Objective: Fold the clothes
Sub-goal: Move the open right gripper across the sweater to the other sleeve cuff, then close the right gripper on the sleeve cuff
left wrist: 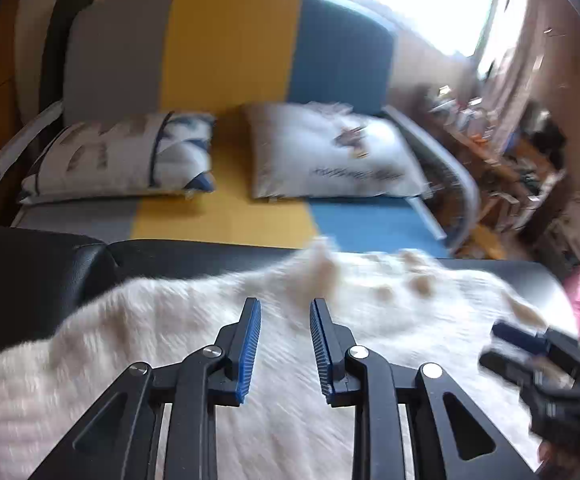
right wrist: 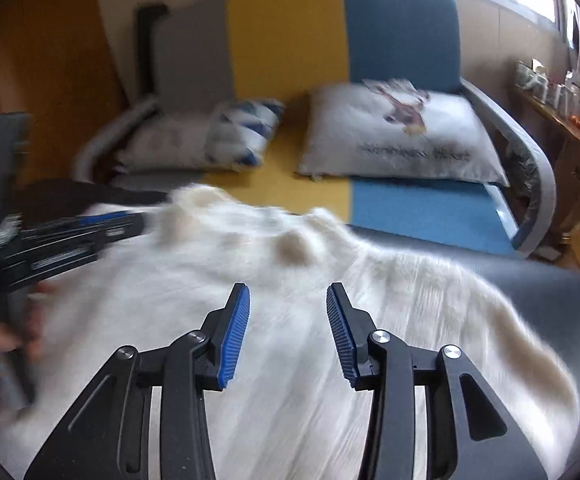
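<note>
A: Roughly, how is the garment placed?

B: A fluffy white sweater point(right wrist: 218, 320) is spread over a black padded surface point(left wrist: 30, 272), reaching its far edge. Both the left gripper point(left wrist: 285, 344) and the right gripper point(right wrist: 288, 328) are held just above it, jaws parted, nothing gripped.

A: What might be risked?

B: Too thin a pinch of pile could be taken, so the fabric might slip free mid-fold.

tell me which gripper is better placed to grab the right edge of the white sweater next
Right, probably. The right gripper hovers open over the white sweater, whose right edge lies just beside it; the left gripper, also open, sits farther left.
</note>
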The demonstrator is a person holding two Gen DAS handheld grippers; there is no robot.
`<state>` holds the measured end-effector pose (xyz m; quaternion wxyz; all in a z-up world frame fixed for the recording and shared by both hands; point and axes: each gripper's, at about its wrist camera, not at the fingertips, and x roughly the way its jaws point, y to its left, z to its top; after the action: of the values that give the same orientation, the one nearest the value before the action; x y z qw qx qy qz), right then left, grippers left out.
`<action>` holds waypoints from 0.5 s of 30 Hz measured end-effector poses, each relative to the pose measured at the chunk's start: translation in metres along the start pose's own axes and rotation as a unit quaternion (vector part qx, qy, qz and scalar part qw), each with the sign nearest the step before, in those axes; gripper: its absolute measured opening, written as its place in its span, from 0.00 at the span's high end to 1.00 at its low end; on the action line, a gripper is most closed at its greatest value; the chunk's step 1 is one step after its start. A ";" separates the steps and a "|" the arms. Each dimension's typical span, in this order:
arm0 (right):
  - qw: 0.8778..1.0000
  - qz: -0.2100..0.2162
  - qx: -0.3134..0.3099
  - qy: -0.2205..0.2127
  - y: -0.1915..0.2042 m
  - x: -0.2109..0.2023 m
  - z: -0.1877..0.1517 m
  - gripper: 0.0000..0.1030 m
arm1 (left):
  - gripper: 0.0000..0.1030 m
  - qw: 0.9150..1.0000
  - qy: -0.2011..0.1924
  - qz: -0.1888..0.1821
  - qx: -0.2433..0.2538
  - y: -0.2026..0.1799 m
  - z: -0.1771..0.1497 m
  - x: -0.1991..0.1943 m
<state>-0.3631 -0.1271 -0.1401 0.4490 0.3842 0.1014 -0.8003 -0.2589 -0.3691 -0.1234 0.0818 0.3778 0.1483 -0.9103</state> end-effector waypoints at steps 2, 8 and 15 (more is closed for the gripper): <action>1.000 -0.011 0.019 -0.002 -0.006 -0.046 -0.033 0.57 | 0.75 1.000 -0.007 -0.021 0.019 -0.021 -0.012 -0.024; 0.995 -0.052 0.080 -0.006 -0.026 -0.187 -0.133 0.57 | 0.75 0.992 0.031 -0.080 0.093 -0.084 -0.078 -0.070; 0.979 -0.133 0.156 0.001 -0.056 -0.314 -0.246 0.40 | 0.75 0.985 0.059 -0.088 0.136 -0.145 -0.158 -0.105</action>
<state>-0.1847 0.2312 -0.0968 0.2729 0.4336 0.0257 -0.8584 -0.1185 -0.1763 -0.1244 -0.0601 0.4242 0.0602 -0.9016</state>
